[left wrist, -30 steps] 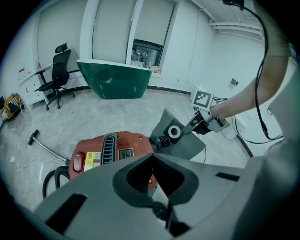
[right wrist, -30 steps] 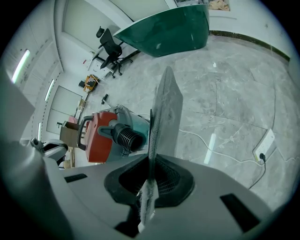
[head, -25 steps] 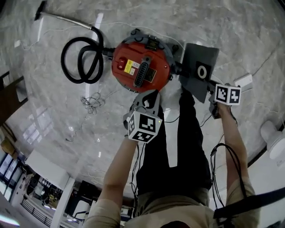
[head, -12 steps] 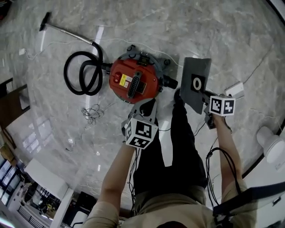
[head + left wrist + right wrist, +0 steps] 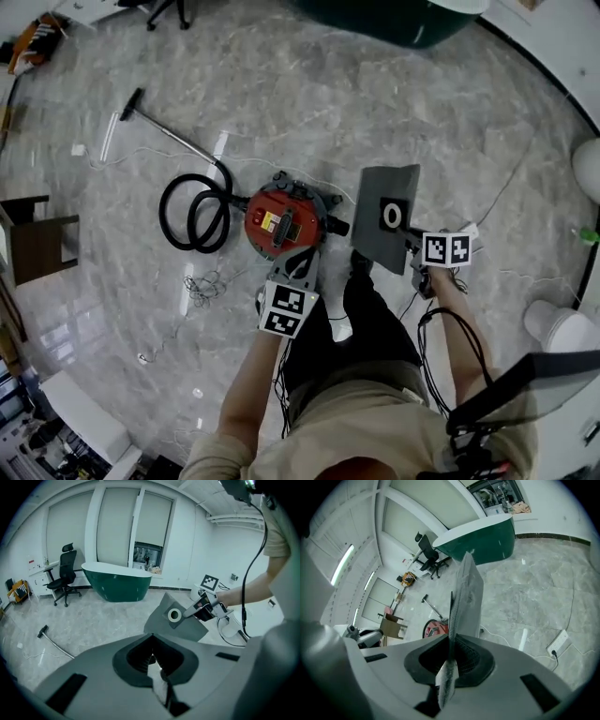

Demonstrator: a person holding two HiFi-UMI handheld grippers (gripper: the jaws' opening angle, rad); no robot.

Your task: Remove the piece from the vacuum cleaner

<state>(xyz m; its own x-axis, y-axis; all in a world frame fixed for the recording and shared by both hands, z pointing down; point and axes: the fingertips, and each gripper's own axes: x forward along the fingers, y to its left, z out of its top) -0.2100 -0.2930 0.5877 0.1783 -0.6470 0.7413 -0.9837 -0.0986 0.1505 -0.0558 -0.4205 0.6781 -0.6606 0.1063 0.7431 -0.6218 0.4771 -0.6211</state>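
Observation:
The red vacuum cleaner (image 5: 284, 221) stands on the marble floor, its black hose (image 5: 196, 217) coiled at its left. My right gripper (image 5: 412, 247) is shut on a flat grey dust bag (image 5: 382, 217) with a white ring, held up to the right of the vacuum. In the right gripper view the bag (image 5: 467, 592) runs edge-on out of the right gripper (image 5: 450, 660), with the vacuum (image 5: 436, 628) far below. My left gripper (image 5: 296, 265) hangs over the vacuum's near side. In its own view the left gripper (image 5: 152, 660) is shut with nothing held, and the bag (image 5: 177, 621) shows beyond it.
A green tub (image 5: 117, 580) and an office chair (image 5: 65, 573) stand at the far side. The wand (image 5: 170, 138) and loose cables (image 5: 200, 286) lie on the floor. A power strip (image 5: 558, 643) sits at the right, a dark wooden stand (image 5: 37, 244) at the left.
Both grippers have risen with the person. The bag has come up higher and farther from the vacuum, which now looks smaller below.

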